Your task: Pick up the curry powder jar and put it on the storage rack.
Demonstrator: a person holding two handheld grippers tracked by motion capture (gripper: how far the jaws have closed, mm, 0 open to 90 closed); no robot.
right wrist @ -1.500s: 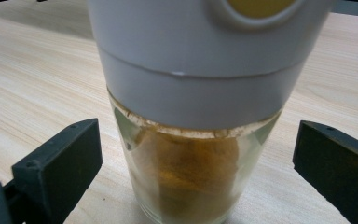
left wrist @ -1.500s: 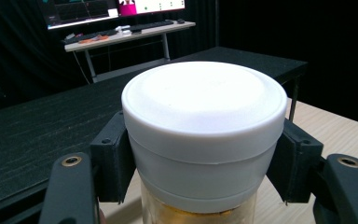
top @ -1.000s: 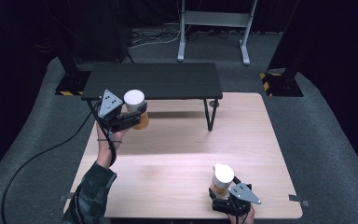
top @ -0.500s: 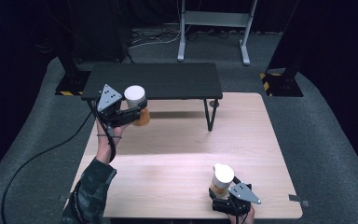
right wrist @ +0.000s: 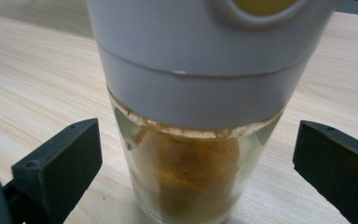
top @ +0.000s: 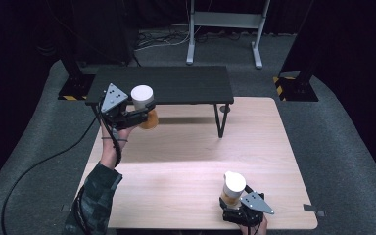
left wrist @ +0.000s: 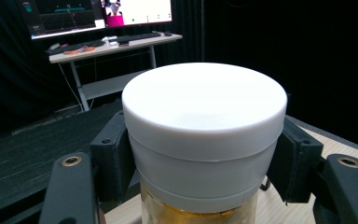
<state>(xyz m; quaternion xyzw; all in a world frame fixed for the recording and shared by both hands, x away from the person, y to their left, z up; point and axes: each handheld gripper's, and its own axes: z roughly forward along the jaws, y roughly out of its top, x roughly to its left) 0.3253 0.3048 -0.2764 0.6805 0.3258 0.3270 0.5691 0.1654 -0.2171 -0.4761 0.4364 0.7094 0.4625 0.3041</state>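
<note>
left tool (left wrist: 200, 186) gripping jar (left wrist: 204, 140), monitors (left wrist: 98, 14) behind

Sitting on the surface (top: 186, 161) near the front right edge: one jar (top: 234, 188). Hanging at far left, beside the low bench (top: 161, 84) standing at the back: another jar (top: 144, 105).

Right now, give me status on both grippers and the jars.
Left gripper shut on far jar, held up by black shelf. Right gripper open around near jar, standing on table. Nothing between.
</note>
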